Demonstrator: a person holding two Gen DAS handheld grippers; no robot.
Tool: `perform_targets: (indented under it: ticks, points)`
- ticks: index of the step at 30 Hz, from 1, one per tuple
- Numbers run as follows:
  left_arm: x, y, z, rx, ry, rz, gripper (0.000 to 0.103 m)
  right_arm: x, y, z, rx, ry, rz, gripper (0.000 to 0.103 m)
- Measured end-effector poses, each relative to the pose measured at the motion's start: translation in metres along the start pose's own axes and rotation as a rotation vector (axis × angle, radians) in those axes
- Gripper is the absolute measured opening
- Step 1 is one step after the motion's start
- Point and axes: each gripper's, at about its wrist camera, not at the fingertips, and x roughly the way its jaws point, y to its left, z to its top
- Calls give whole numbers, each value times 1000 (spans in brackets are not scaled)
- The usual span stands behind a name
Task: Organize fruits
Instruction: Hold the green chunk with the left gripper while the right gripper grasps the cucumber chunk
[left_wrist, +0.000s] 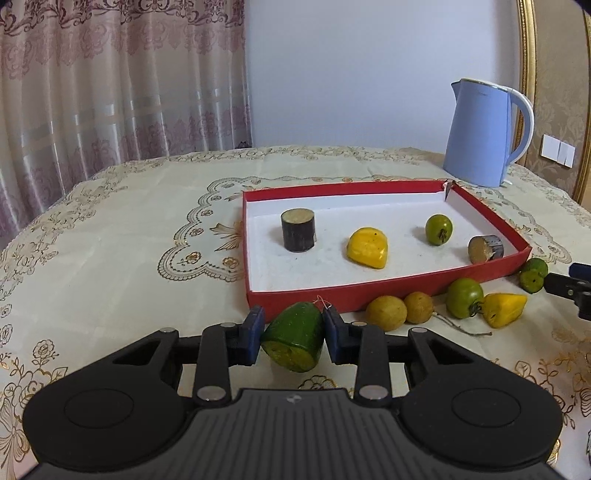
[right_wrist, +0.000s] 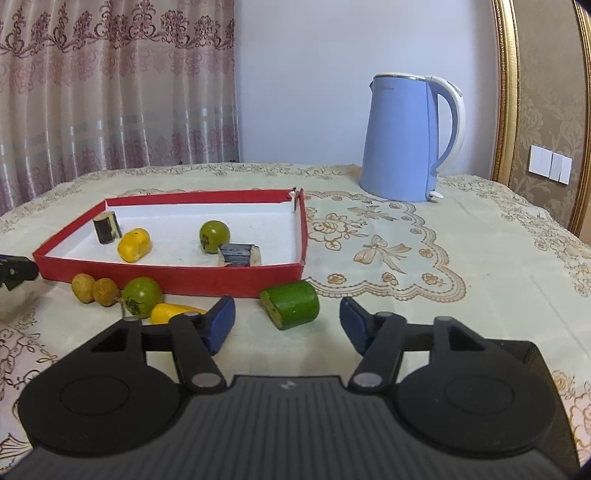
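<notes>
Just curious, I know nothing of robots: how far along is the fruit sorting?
Four pieces already lie in the red box. The left gripper clamps a green chunk; the right gripper stands open by another chunk. Still outside: two longans, a tomato and a yellow piece.

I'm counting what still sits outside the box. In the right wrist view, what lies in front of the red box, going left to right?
Two brown round fruits → green tomato → yellow piece → green cut piece.
</notes>
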Motion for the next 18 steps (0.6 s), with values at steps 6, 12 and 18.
perform_targets:
  ticks: [6, 12, 18]
  points:
    - [-2, -9, 3, 20, -13, 1, 33, 16, 0, 8, -26, 32, 21, 59]
    - [-3, -14, 5, 31, -20, 5, 33, 34, 1, 13, -52, 73, 22, 55]
    - [-2, -15, 5, 35, -13, 9, 33, 49, -4, 11, -29, 118, 40, 39]
